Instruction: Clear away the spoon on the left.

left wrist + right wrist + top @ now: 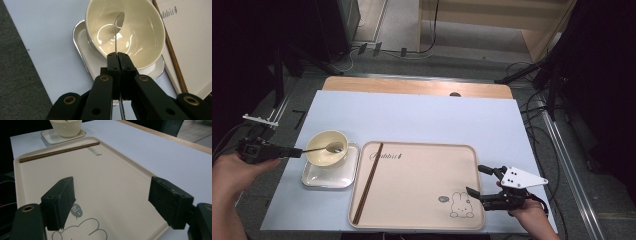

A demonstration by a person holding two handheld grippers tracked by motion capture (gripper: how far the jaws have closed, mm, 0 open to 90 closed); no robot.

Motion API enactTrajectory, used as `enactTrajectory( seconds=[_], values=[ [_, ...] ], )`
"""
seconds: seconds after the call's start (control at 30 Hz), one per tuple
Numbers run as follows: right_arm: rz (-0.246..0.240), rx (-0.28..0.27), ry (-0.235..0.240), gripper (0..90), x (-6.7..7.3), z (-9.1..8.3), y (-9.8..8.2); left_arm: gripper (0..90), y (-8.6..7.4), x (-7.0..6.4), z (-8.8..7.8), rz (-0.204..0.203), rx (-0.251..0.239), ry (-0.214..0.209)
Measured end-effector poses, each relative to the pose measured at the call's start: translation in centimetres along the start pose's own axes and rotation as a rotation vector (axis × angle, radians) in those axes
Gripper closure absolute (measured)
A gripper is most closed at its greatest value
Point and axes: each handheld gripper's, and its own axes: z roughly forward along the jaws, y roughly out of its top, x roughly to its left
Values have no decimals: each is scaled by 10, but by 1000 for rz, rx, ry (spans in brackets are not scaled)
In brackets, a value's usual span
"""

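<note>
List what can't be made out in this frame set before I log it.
- Spoon handle: left gripper view, its gripped end hidden between the left gripper's closed jaws.
- Plate under the bowl: mostly covered by the bowl.
- Tray print: right gripper view, rabbit drawing cut off by the bottom edge.
- Chopsticks: high view, too small to tell one from two.

Left gripper (294,151) held level, jaws clamped together; right gripper (479,181) jaws spread wide.
</note>
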Motion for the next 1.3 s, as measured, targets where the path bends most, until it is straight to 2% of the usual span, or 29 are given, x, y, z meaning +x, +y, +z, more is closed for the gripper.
enactTrajectory(
  seconds=[0.17,0.27,0.37,0.4,0.63,0.73,0.77,0.87,1.03,1.17,1.3],
  values=[
    [-2,-1,1,217,0,0,0,896,0,-4,-11,-16,-40,-3],
    [-4,-1,2,217,0,0,0,897,2,-8,-18,-8,-67,19],
    [-4,-2,3,217,0,0,0,898,3,-12,-26,-4,-104,-5],
    [-3,-1,3,217,0,0,0,898,4,-15,-29,1,-113,12],
    [-6,-2,5,217,0,0,0,899,9,-28,-39,18,-130,18],
    [-6,-3,5,218,1,0,0,898,12,-33,-40,20,-144,2],
    [-6,-3,5,218,1,0,0,898,13,-34,-39,23,-137,-9],
    [-5,-3,5,218,1,0,0,898,16,-38,-33,35,-124,-2],
    [-5,-3,5,218,1,0,0,898,22,-45,-23,52,-103,-12],
    [-6,-3,5,219,1,0,0,898,28,-53,-12,72,-81,-55],
    [-6,-5,6,220,1,0,0,898,34,-64,0,96,-62,-76]
  ],
)
